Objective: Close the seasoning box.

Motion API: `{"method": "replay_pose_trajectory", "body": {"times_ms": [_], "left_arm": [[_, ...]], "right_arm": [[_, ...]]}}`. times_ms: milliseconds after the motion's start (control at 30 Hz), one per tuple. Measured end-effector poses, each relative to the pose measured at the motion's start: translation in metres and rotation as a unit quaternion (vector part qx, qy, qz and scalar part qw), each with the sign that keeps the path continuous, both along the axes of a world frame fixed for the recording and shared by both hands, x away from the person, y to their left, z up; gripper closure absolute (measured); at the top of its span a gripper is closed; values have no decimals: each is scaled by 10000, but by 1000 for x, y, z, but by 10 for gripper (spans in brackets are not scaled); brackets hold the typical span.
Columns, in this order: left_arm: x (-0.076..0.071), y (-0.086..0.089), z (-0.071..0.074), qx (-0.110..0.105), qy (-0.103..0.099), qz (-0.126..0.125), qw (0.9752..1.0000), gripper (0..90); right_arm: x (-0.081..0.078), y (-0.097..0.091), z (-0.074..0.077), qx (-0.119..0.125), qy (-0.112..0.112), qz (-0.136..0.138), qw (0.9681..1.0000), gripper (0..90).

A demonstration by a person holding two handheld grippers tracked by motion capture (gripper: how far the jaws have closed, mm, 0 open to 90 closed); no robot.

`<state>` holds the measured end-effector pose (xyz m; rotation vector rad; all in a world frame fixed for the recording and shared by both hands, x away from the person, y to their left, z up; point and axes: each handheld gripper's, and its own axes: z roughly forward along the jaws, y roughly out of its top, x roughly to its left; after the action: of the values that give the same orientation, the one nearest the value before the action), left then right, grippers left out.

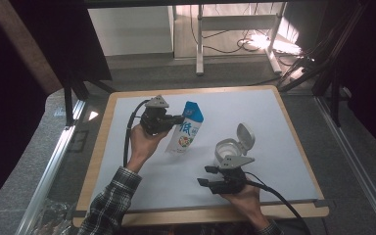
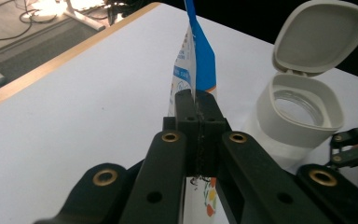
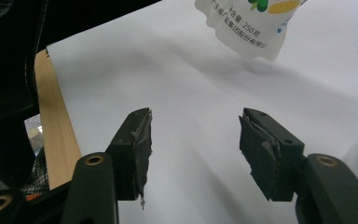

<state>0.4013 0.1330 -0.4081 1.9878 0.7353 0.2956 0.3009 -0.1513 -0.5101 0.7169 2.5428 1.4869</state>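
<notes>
The left gripper [image 1: 174, 119] has its fingers pinched tight on the blue top of the pouch [image 1: 186, 131], likely so it can tip into the open jar [image 1: 227, 149] nearby. The right gripper [image 3: 193, 140] waits with fingers open and nothing inside. The white worktop [image 1: 254, 112] has a wooden edge; cables [image 1: 225, 46] lie on the floor behind.
</notes>
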Motion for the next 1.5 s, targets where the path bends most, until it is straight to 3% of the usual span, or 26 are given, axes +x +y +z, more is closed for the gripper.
{"method": "replay_pose_trajectory", "body": {"times_ms": [333, 633, 1033, 1500], "left_arm": [[6, 13, -10, -71, -104, 273, 9995, 900], [6, 22, -21, -126, -97, 325, 9993, 900], [-10, 47, -31, -368, -73, 392, 9985, 895], [-33, 63, -40, -396, -121, 431, 9982, 882]], "right_arm": [[-3, -12, -2, -45, 119, -26, 9999, 440], [-5, -23, -3, -105, 211, -59, 9997, 440], [-7, -34, -3, -259, 233, -100, 9993, 440], [-10, -44, -3, -342, 250, -152, 9990, 440]]}}
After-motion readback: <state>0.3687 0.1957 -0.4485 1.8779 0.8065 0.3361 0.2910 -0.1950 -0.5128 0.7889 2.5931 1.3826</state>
